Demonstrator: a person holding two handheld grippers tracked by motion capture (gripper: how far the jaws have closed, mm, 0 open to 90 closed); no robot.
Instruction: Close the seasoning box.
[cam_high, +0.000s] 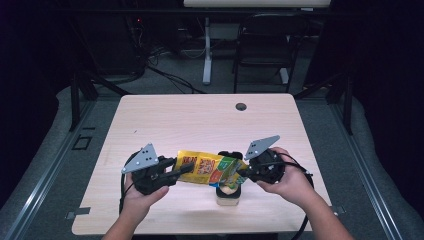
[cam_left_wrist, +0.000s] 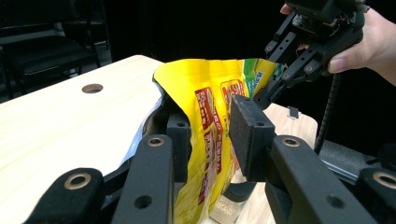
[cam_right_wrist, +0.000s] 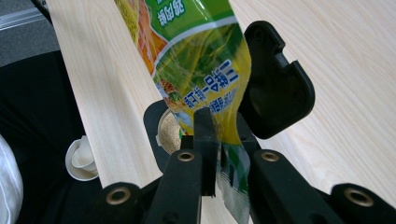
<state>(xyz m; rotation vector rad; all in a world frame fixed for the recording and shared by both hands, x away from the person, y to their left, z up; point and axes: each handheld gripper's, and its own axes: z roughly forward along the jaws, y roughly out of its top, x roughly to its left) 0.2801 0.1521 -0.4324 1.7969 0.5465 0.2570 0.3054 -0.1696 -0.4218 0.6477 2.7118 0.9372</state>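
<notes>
A yellow and green snack bag (cam_high: 205, 169) hangs level above the table, stretched between both grippers. My left gripper (cam_high: 184, 170) is shut on its yellow end, and the pads (cam_left_wrist: 250, 133) press the bag (cam_left_wrist: 210, 102) from both sides. My right gripper (cam_high: 241, 173) pinches the green corner (cam_right_wrist: 205, 70) between nearly closed jaws (cam_right_wrist: 228, 156). That corner hangs over a small jar (cam_high: 228, 194) whose black flip lid (cam_right_wrist: 275, 88) stands open. Pale grains show in the jar's mouth (cam_right_wrist: 170, 133). The right gripper (cam_left_wrist: 266, 95) and its hand also appear in the left gripper view.
The light wooden table (cam_high: 200, 120) has a cable hole (cam_high: 241, 106) near its far edge. A black chair (cam_high: 265, 45) and a desk leg (cam_high: 207, 50) stand beyond it. A small white object (cam_right_wrist: 83, 158) lies below the table's edge in the right gripper view.
</notes>
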